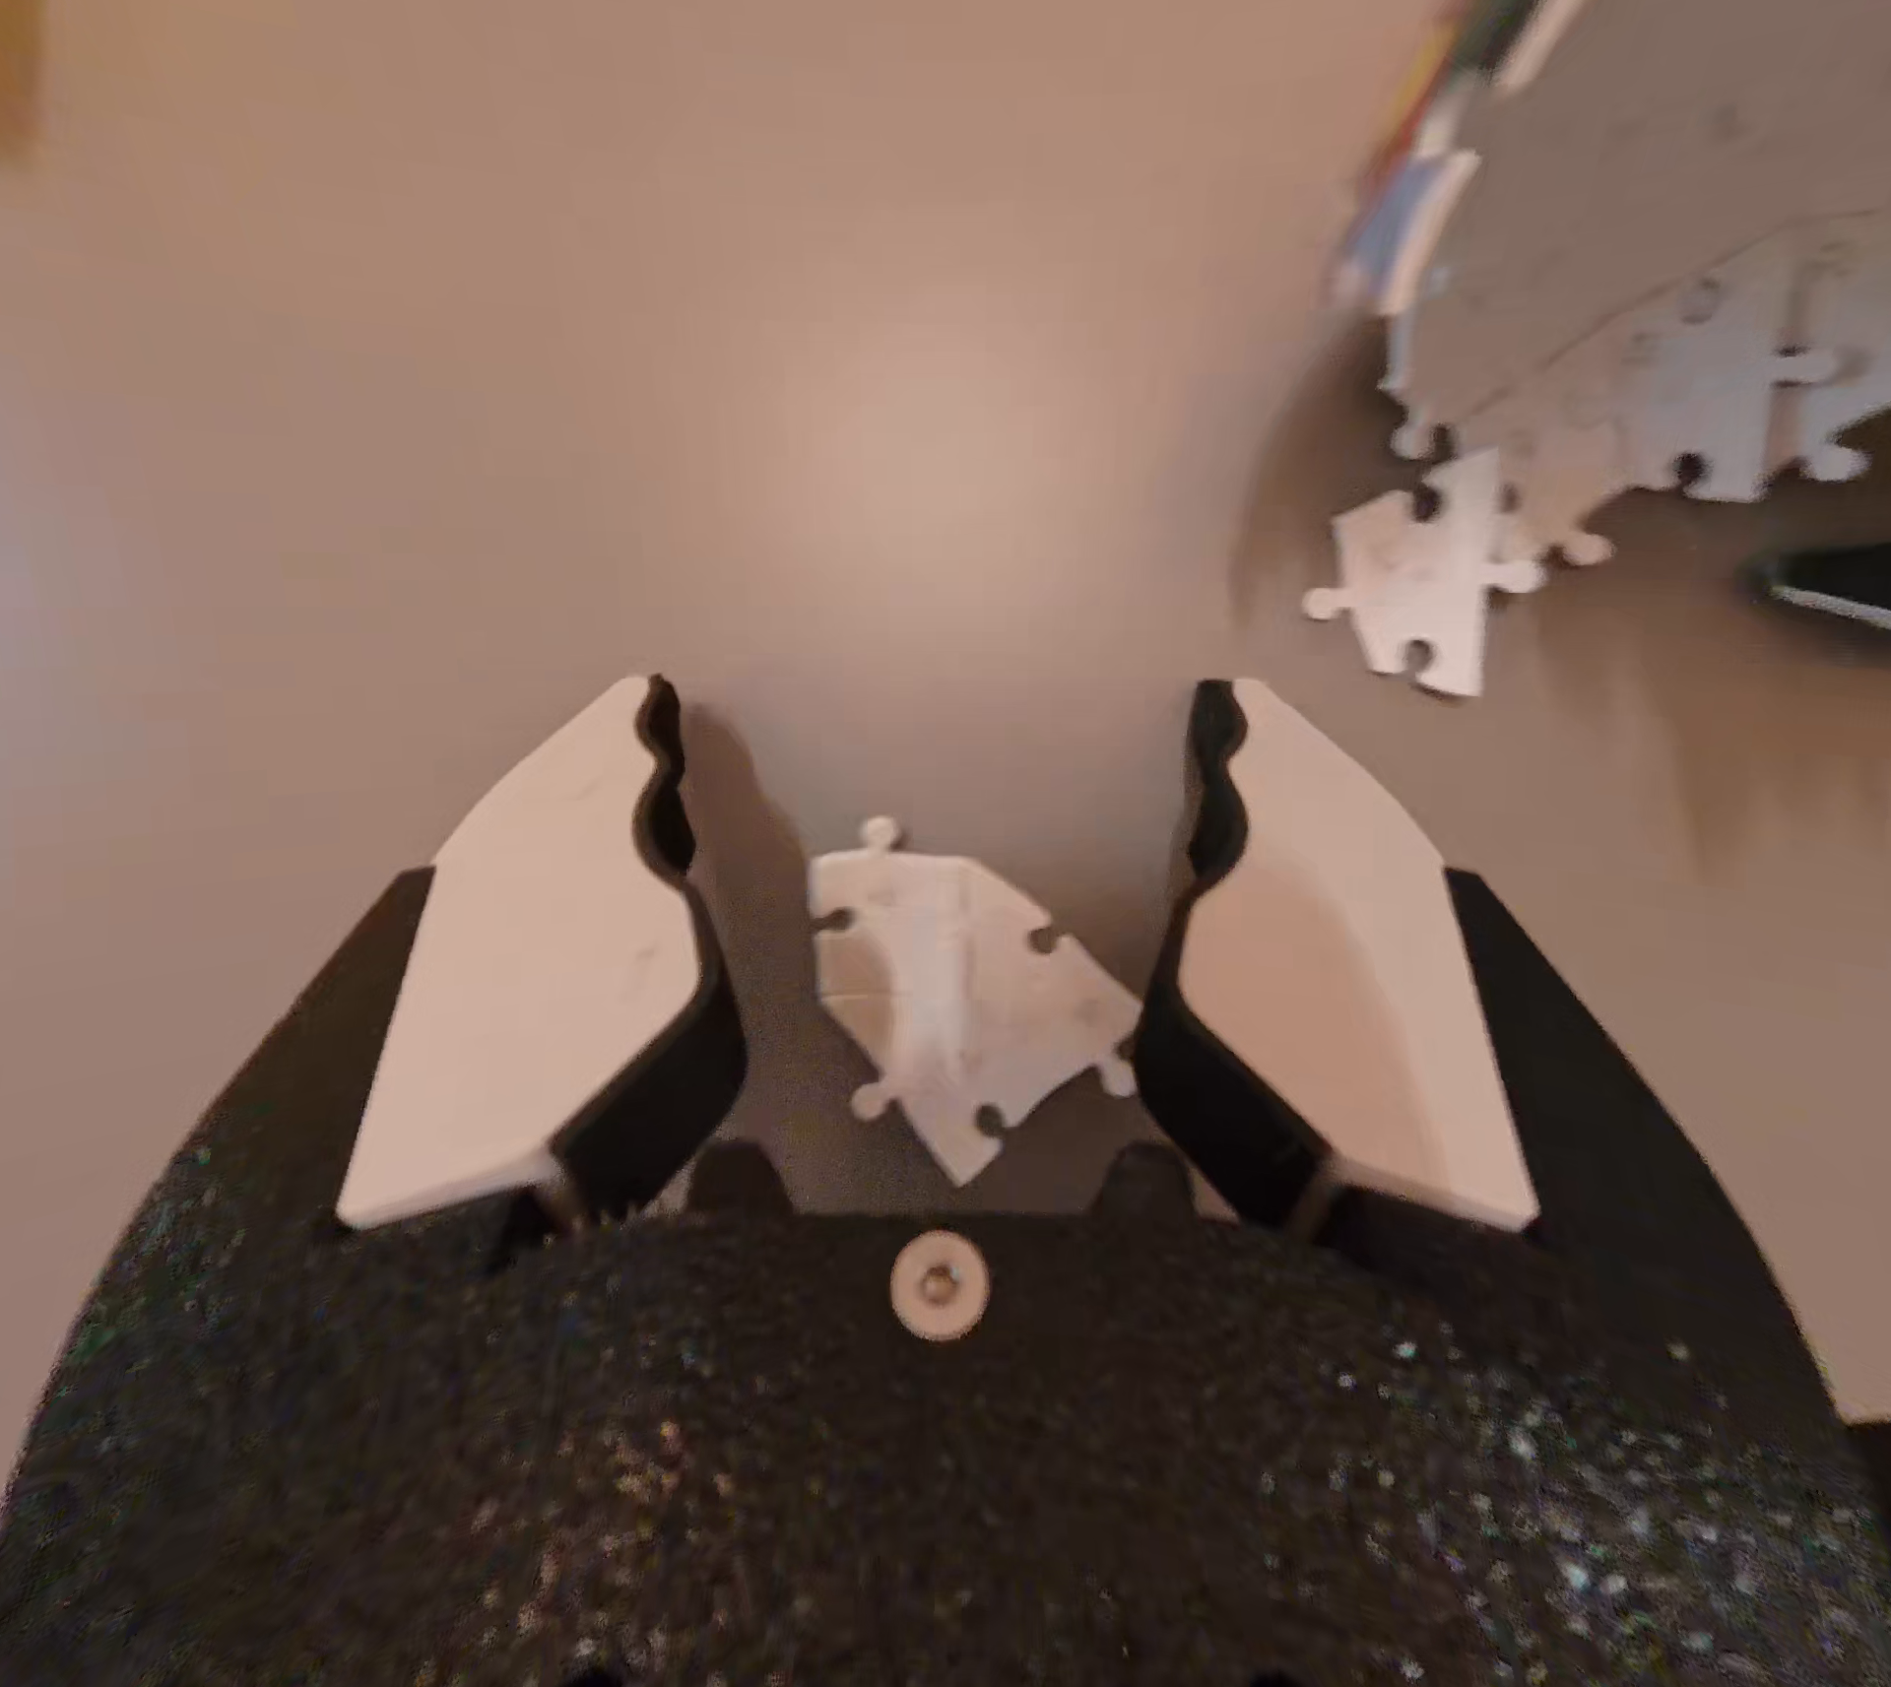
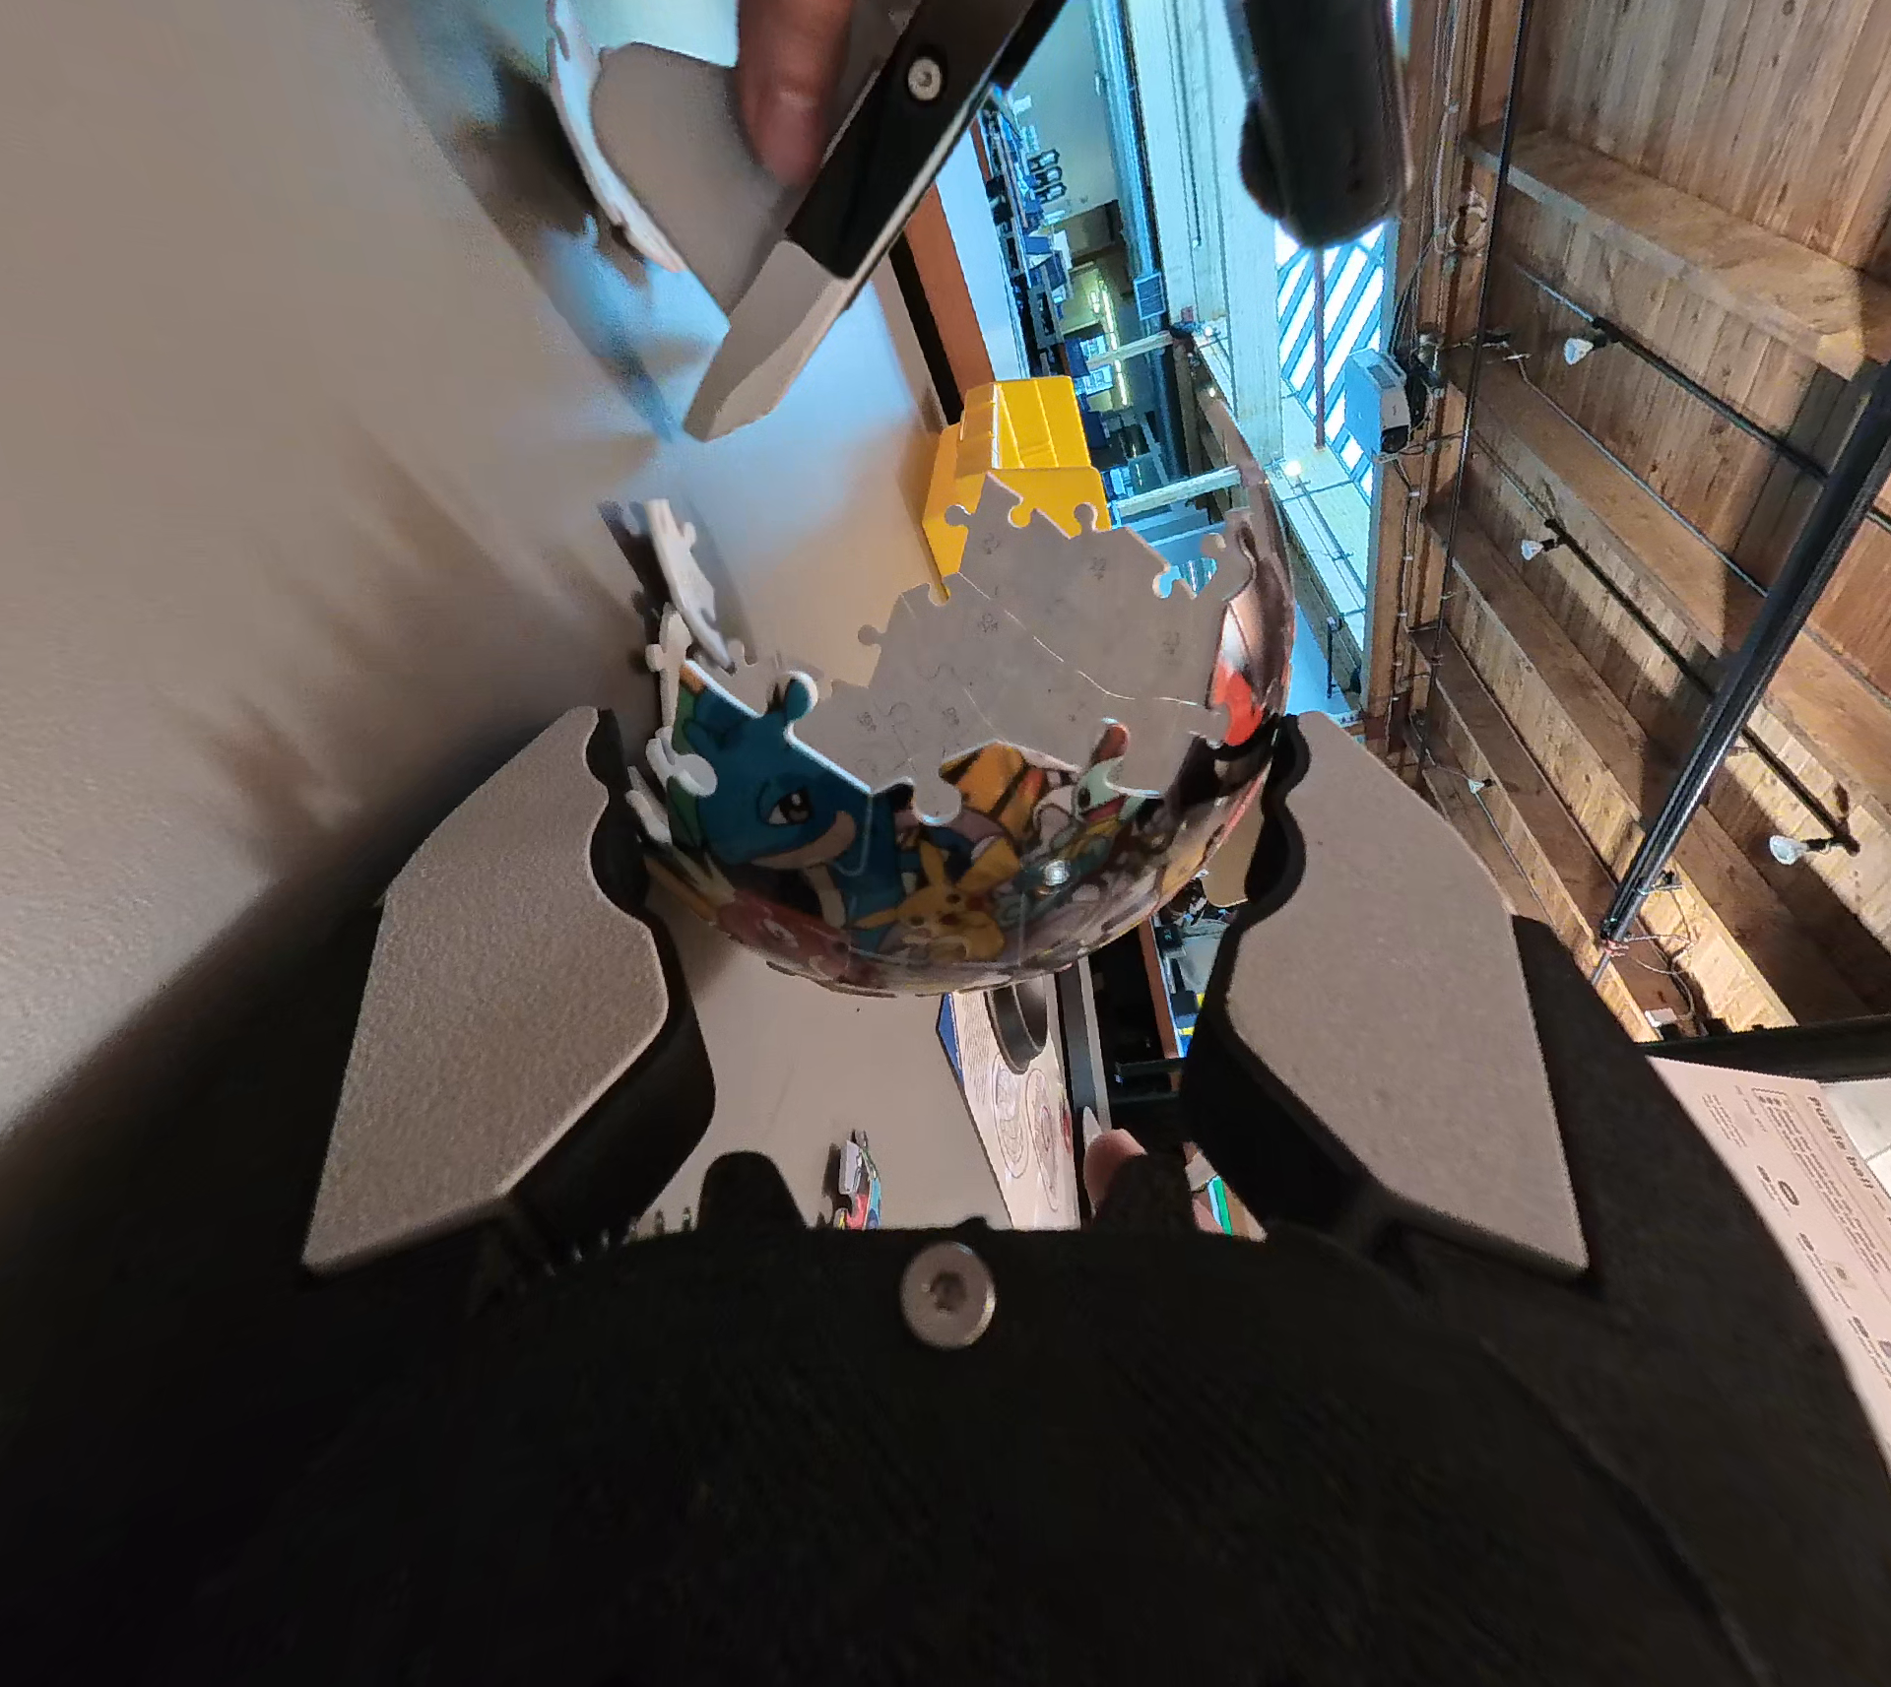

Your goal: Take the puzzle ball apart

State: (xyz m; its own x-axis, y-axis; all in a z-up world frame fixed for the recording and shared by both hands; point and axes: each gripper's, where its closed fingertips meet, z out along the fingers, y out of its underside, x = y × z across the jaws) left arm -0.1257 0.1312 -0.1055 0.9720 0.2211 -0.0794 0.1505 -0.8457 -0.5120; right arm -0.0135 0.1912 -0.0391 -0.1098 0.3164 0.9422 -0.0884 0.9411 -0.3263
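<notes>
Right tool: clamped on ball, steadying it mid-frame.
Left tool: jaws apart, empty, over a loose piece on table.

Pale tabletop, yellow block at its far edge, printed paper sheet at right, wooden plank wall with small spotlights on black rails

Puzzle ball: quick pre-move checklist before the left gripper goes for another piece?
1. Right gripper clamped on ball: ok.
2. Left gripper open and empty: ok.
3. Freed piece down on table, between the fingers, ungripped: ok.
4. Ball's open jagged rim facing the left gripper: ok.
5. Loose pieces clear of the path: cannot tell.
</notes>
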